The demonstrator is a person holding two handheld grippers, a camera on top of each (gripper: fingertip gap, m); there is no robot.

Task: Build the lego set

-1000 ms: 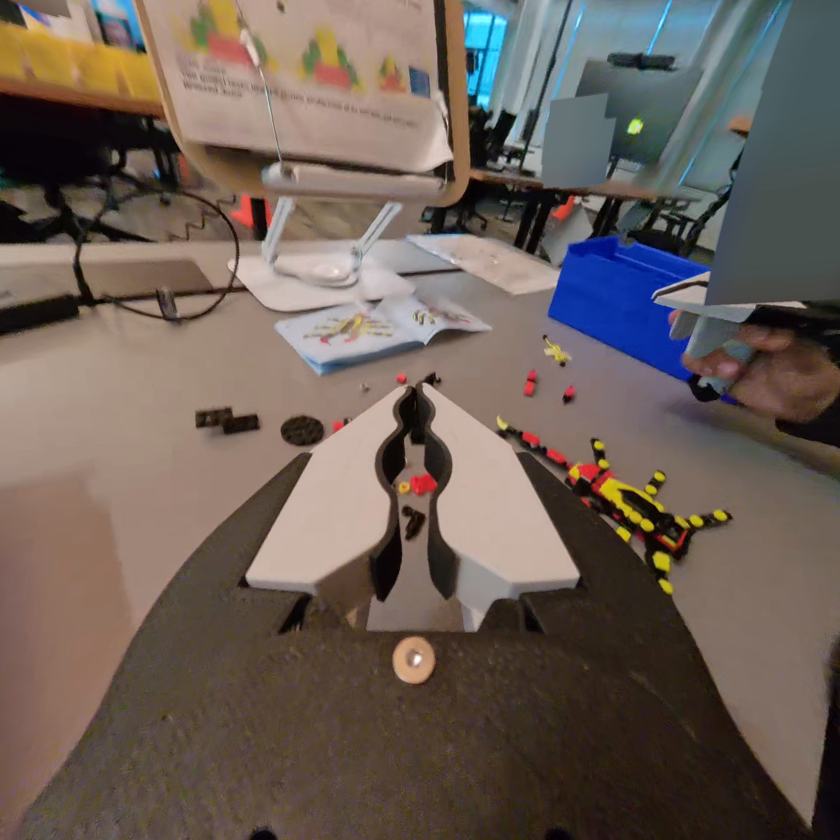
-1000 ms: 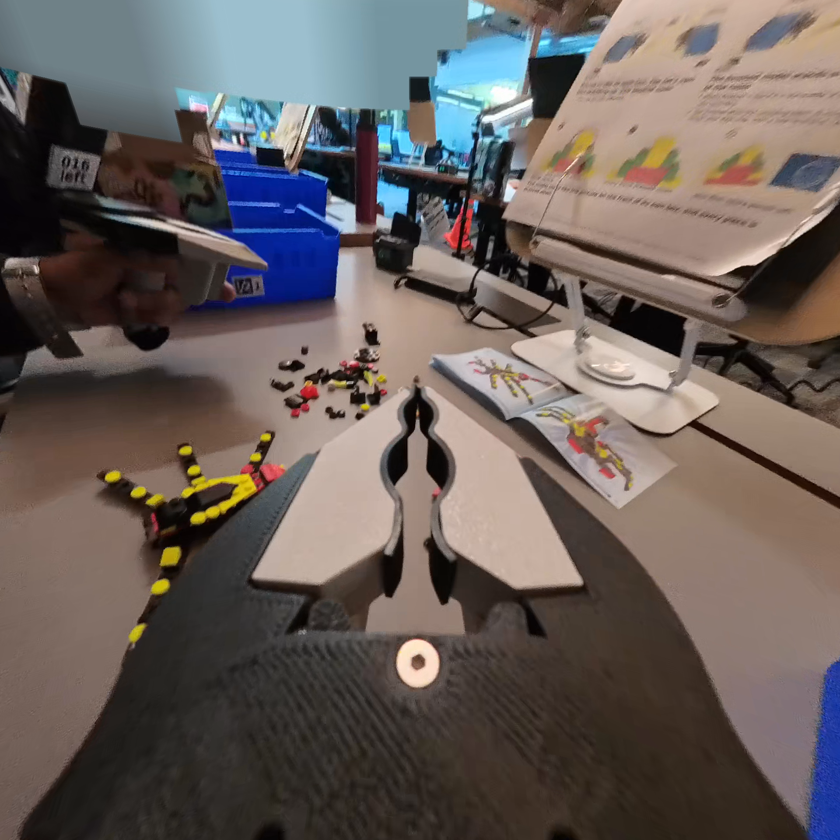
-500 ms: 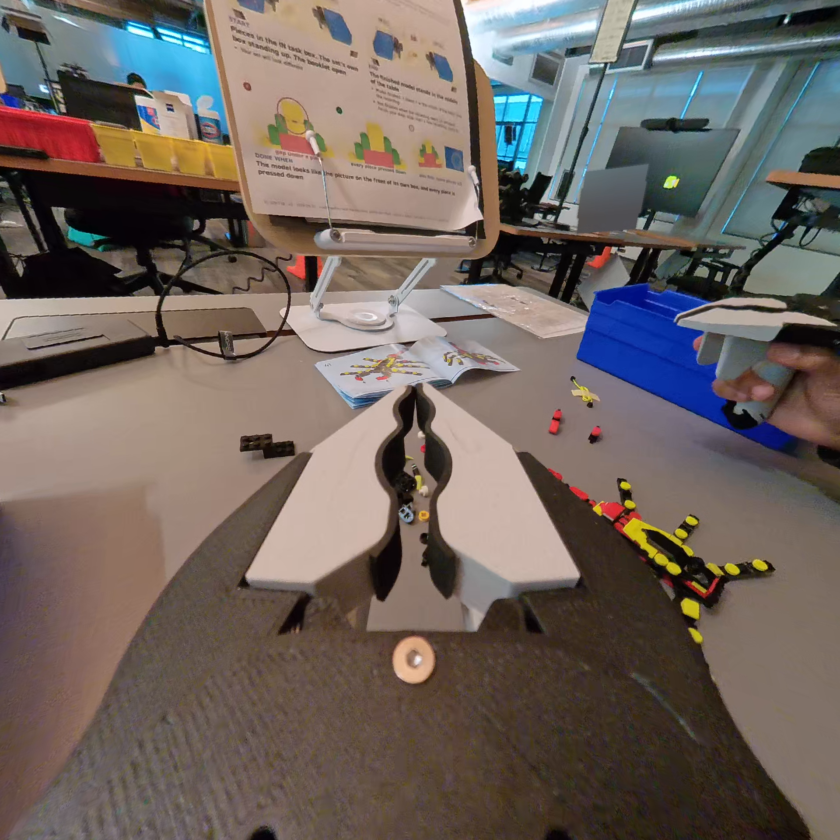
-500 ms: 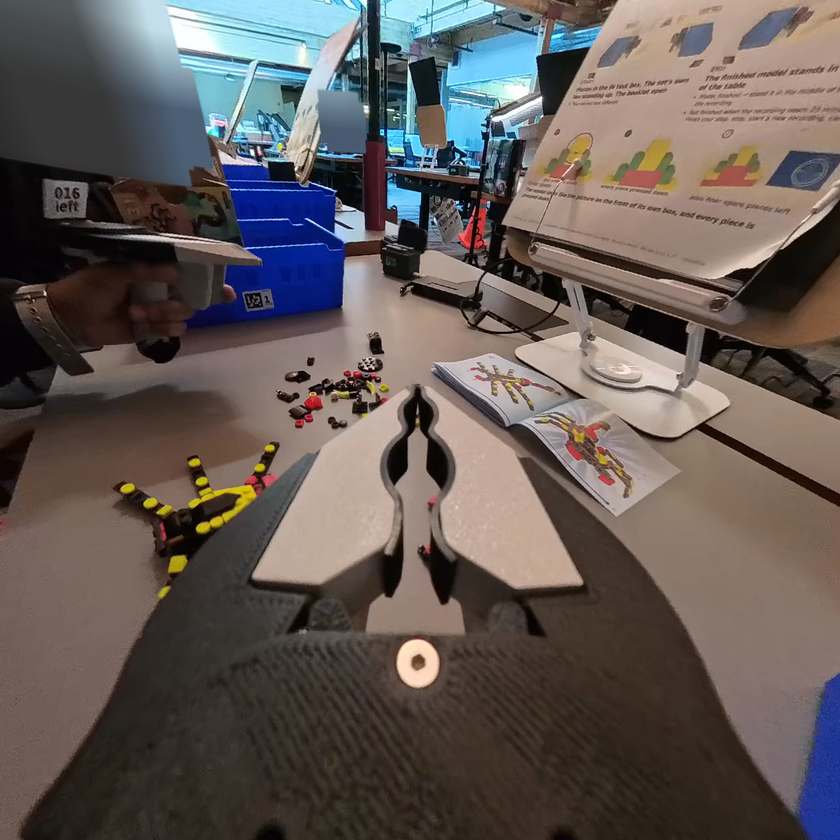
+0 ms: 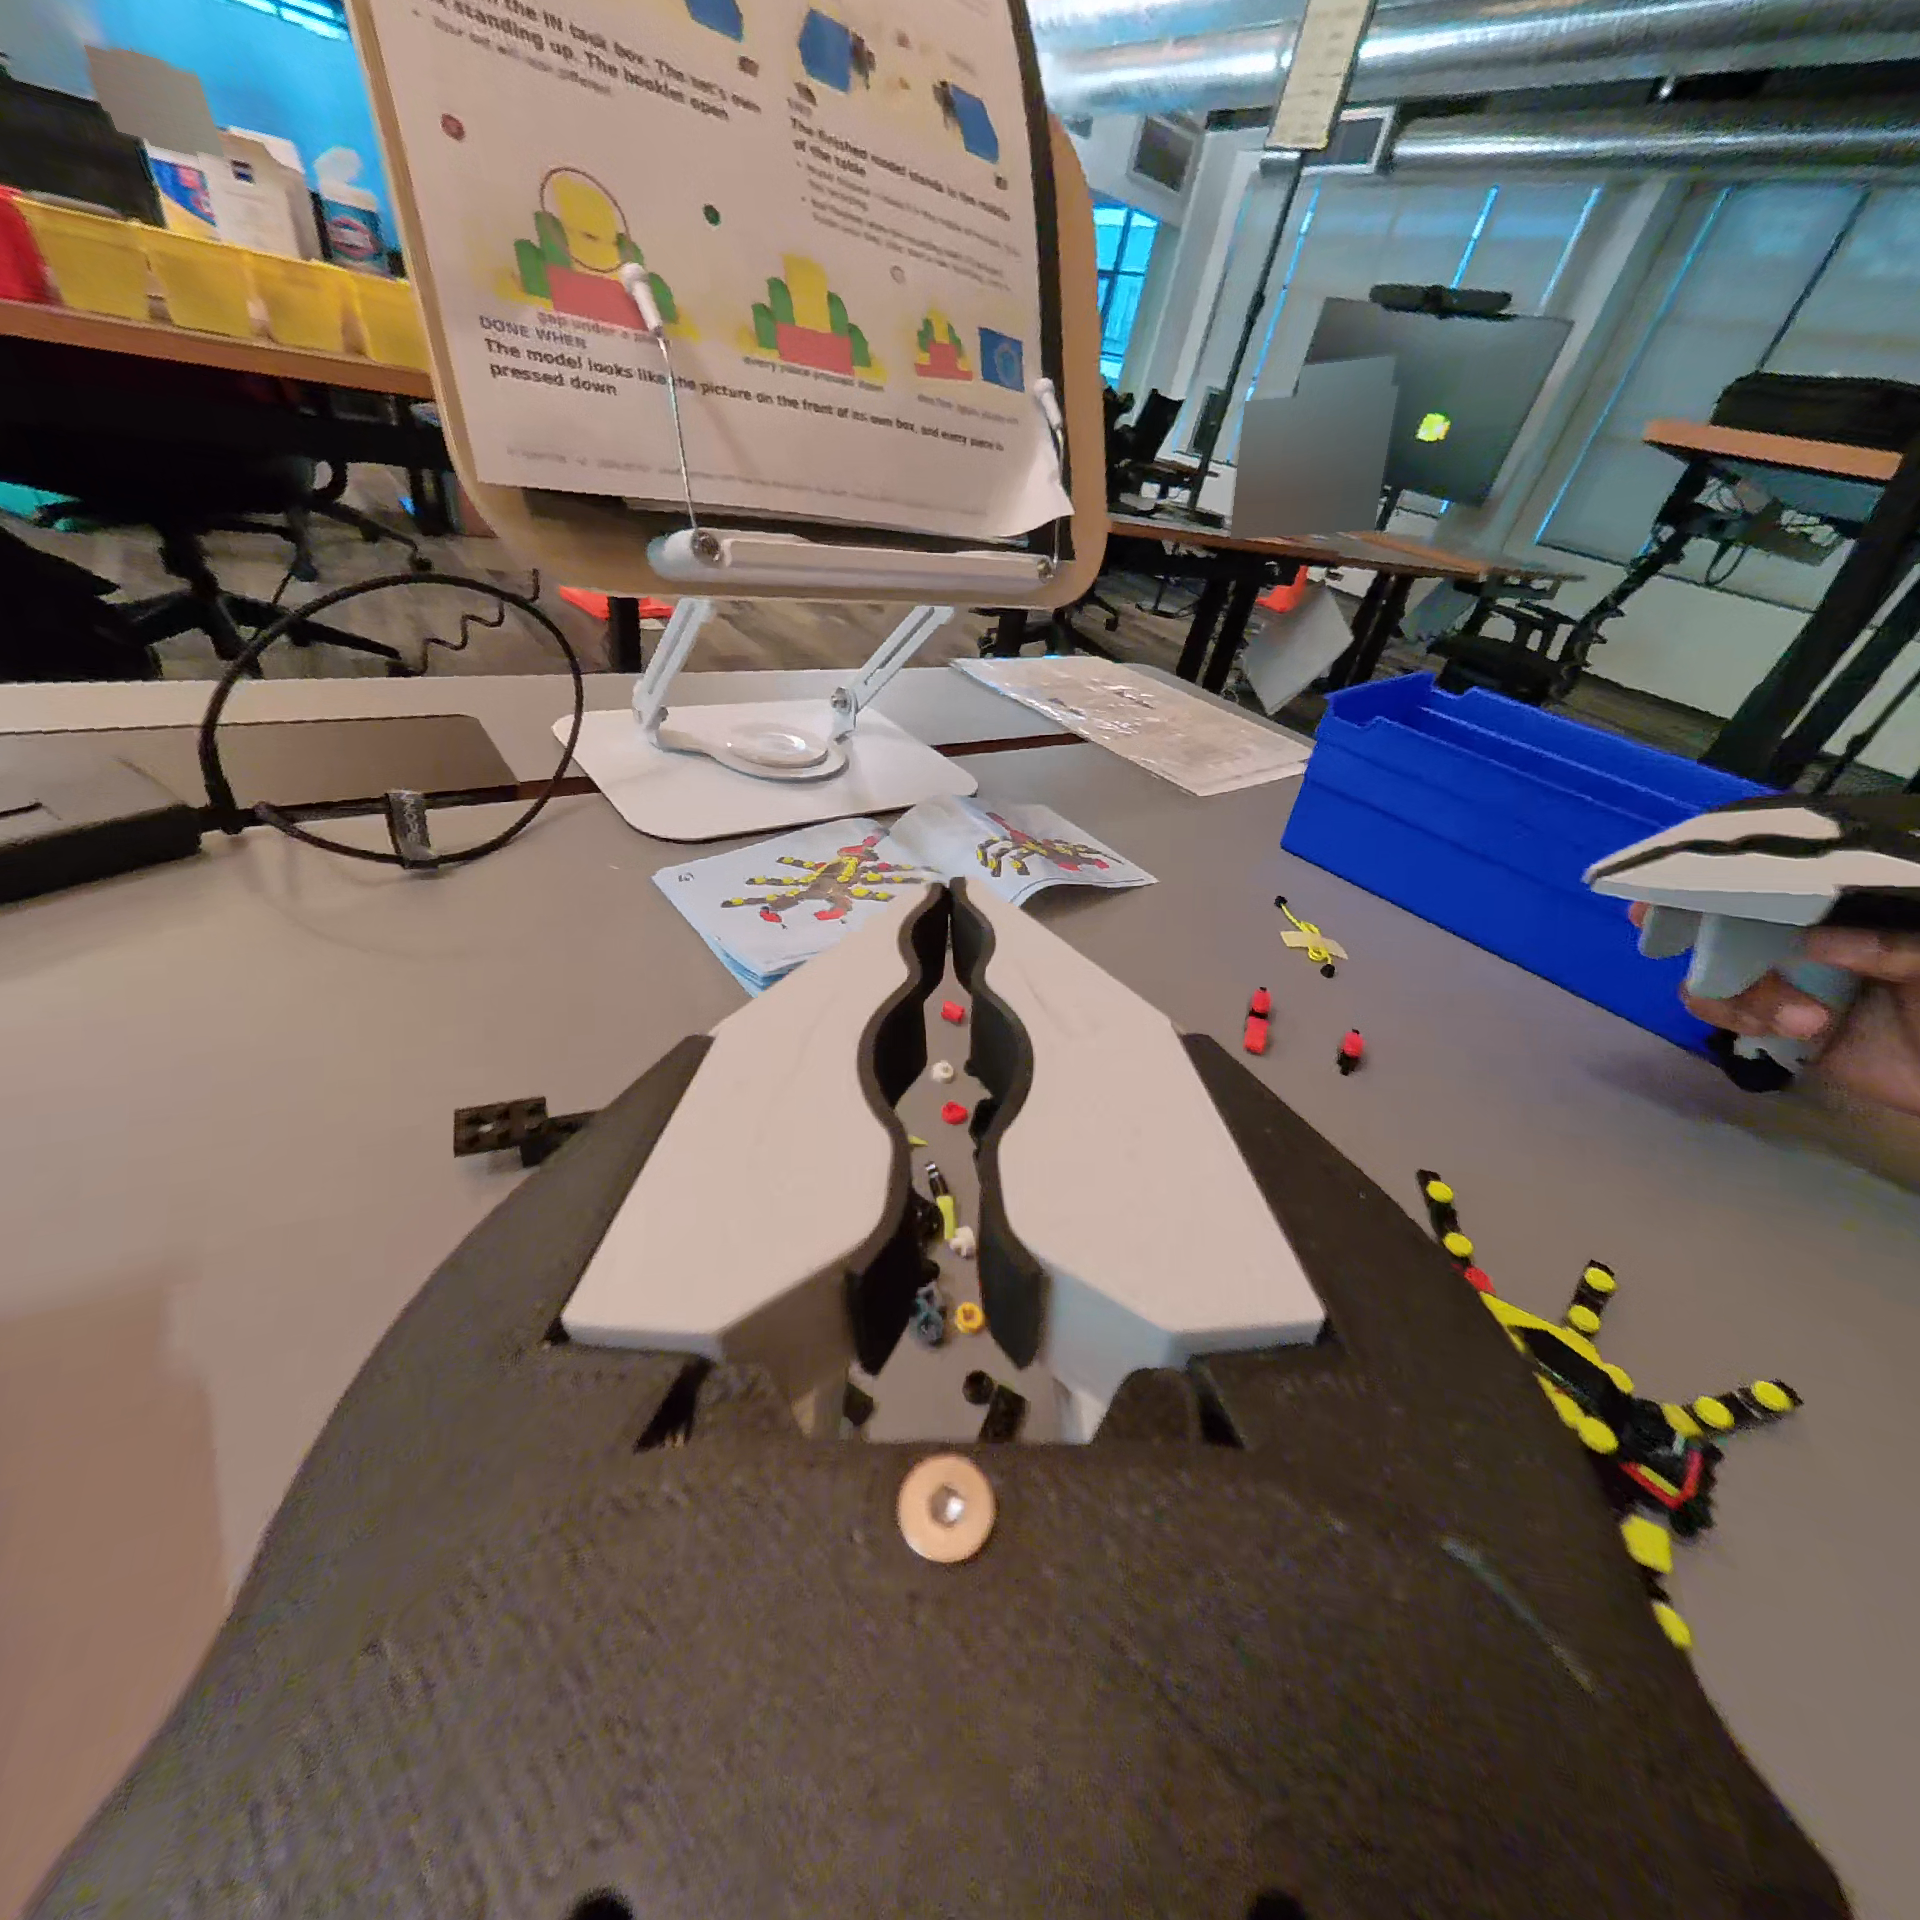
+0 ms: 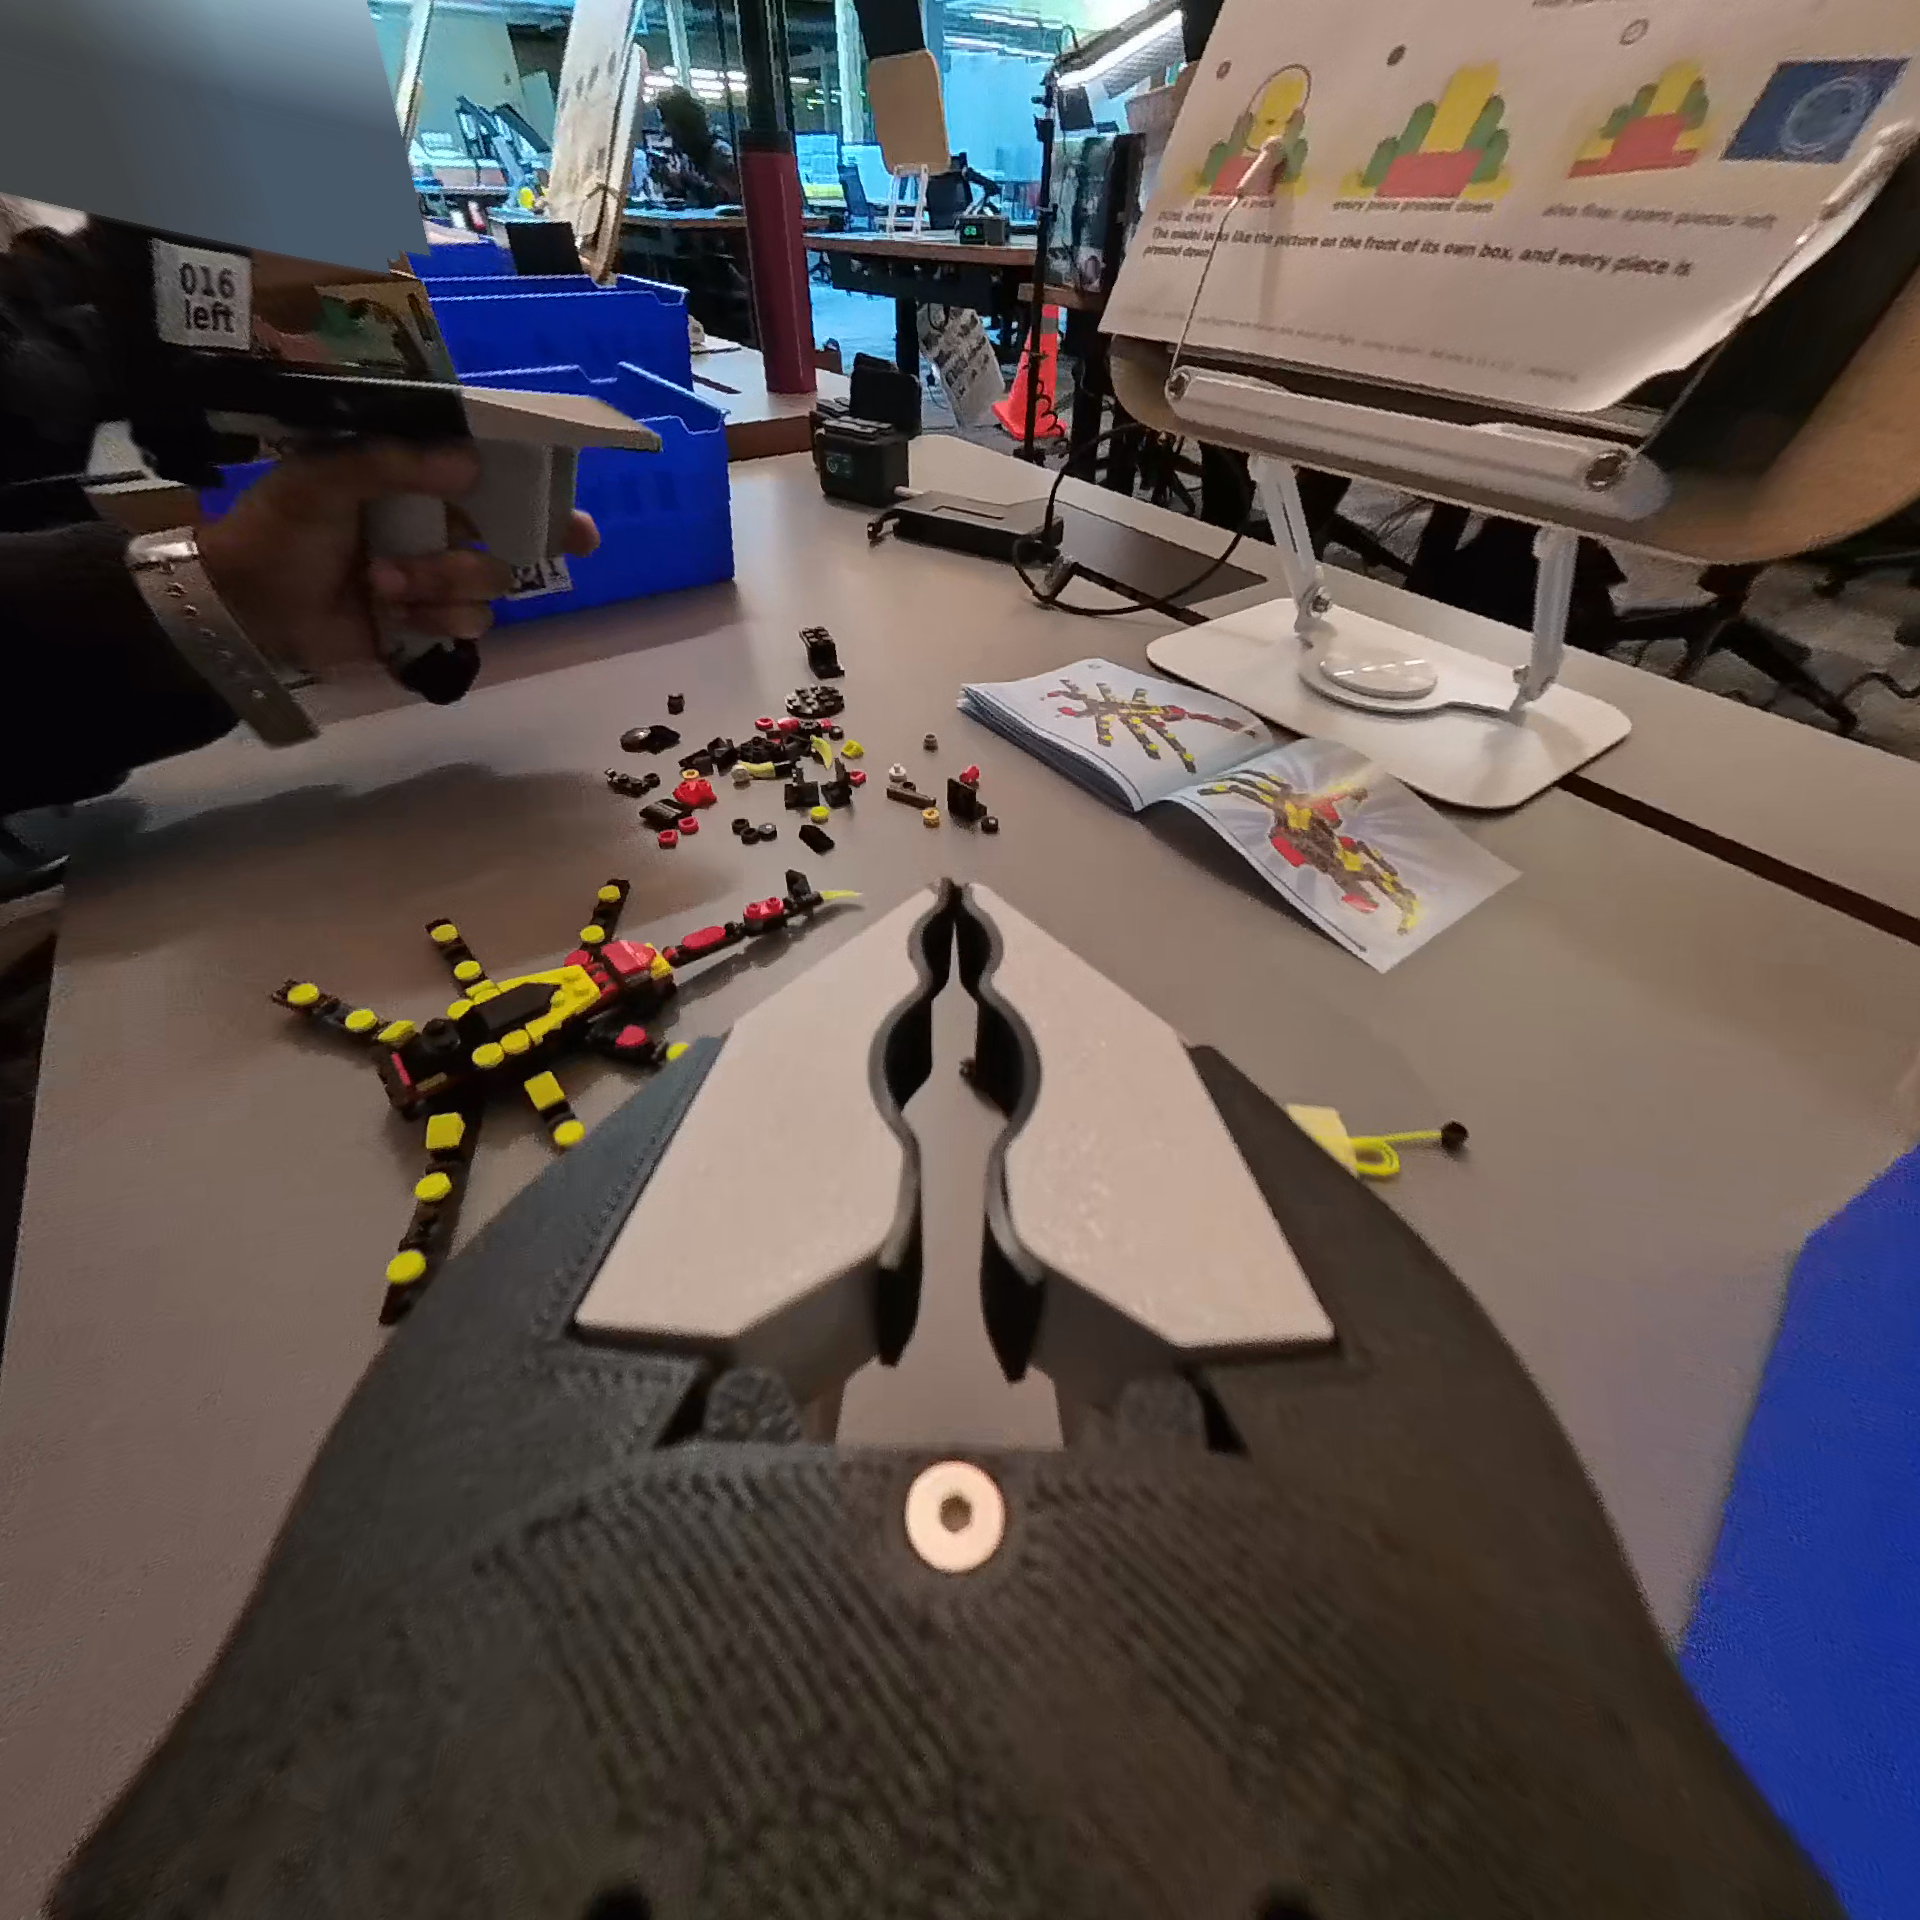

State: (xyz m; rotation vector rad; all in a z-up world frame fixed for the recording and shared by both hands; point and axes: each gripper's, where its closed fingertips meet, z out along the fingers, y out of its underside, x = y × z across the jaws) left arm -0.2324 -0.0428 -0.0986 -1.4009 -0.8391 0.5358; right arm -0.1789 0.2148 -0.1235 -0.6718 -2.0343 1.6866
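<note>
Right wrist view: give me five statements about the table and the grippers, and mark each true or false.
1. The instruction booklet lies open on the table. True.
2. The yellow, black and red lego model is clamped in the right gripper. False: it lies on the table to the side of that gripper, whose fingertips are closed on nothing.
3. A pile of loose pieces lies between the model and the blue bin. True.
4. The left gripper rests on the table. False: a hand holds it in the air above the table.
5. The paper stand is knocked flat. False: it stands upright behind the booklet, holding a printed sheet.
</note>
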